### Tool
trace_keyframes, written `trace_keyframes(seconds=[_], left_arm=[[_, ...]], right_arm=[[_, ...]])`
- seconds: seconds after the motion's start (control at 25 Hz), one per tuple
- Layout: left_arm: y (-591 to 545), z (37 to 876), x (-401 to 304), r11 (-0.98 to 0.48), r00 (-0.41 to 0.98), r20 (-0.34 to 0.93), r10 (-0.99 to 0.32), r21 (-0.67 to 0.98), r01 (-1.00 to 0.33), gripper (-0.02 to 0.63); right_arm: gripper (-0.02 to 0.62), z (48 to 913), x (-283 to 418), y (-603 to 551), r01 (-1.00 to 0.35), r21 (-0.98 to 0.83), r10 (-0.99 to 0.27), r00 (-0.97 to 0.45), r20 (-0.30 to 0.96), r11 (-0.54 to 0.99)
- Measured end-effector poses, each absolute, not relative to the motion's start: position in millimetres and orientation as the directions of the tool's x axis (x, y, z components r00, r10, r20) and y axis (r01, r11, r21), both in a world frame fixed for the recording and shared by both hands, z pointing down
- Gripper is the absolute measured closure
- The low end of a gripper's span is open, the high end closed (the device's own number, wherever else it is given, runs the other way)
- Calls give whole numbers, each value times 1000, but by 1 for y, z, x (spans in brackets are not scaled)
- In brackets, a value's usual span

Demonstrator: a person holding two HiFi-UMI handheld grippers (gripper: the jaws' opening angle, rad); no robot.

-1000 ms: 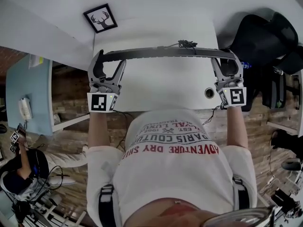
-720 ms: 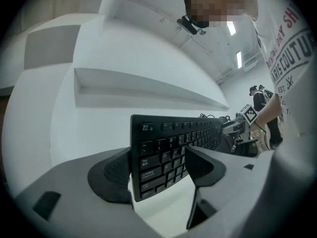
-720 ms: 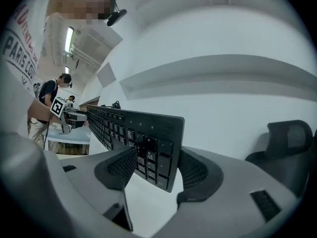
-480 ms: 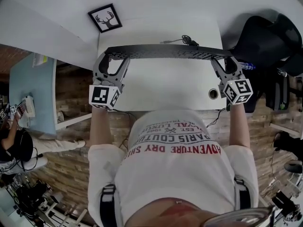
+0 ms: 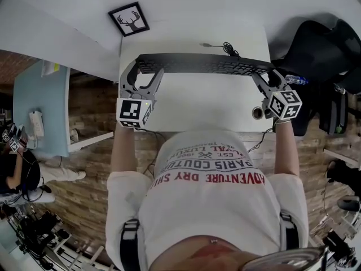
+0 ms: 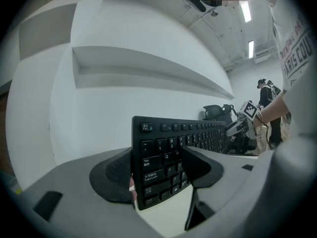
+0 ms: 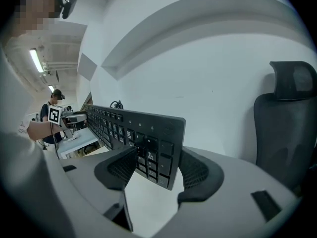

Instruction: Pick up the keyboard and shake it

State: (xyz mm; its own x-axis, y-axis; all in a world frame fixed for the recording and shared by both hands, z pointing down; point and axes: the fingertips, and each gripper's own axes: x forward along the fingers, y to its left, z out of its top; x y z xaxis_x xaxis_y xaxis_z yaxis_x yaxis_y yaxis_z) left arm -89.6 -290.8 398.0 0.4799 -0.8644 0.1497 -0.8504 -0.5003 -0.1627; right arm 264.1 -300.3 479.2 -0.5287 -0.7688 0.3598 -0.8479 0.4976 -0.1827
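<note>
**A:** Locate keyboard.

**B:** Found tilted up on its long edge over the far part of desk, keys toward the person.

**A:** Report claws.

**B:** Find left gripper just closing in, now clenched on the Esc end. Find right gripper clenched on the opposite end, one pad on the key face and one on the back.

**A:** Assess handling.

**B:** Judge as light, stiff, hard plastic, probably slick on the back. Take hold at the short ends, pads flat. Shake moderately to spare keycaps.

**A:** Check surroundings.

**B:** Mind cable trailing from the rear edge; expect limited travel. Note wall close behind, framed deer picture far left, chair at right.
</note>
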Motion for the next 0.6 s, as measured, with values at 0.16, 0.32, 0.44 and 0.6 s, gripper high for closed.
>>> trace_keyframes(seconds=[0.16,0.32,0.44,0.6], left_arm=[[-281,378,-85,-466,478,11,-878,-244,-851,302],[-274,348,-79,-427,468,-122,-875,-258,-867,304],[-265,349,-74,-411,473,-26,-881,-453,-791,304],[-252,335,-64,-368,476,-110,-872,-493,-788,304]], right_arm=[[324,472,265,-308,-847,-136,-800,-530,283,513],[324,461,265,-314,-842,-109,-819,-539,197,528],[324,456,270,-319,-840,-111,-826,-543,150,532],[322,448,275,-325,-847,-87,-840,-531,107,524]])
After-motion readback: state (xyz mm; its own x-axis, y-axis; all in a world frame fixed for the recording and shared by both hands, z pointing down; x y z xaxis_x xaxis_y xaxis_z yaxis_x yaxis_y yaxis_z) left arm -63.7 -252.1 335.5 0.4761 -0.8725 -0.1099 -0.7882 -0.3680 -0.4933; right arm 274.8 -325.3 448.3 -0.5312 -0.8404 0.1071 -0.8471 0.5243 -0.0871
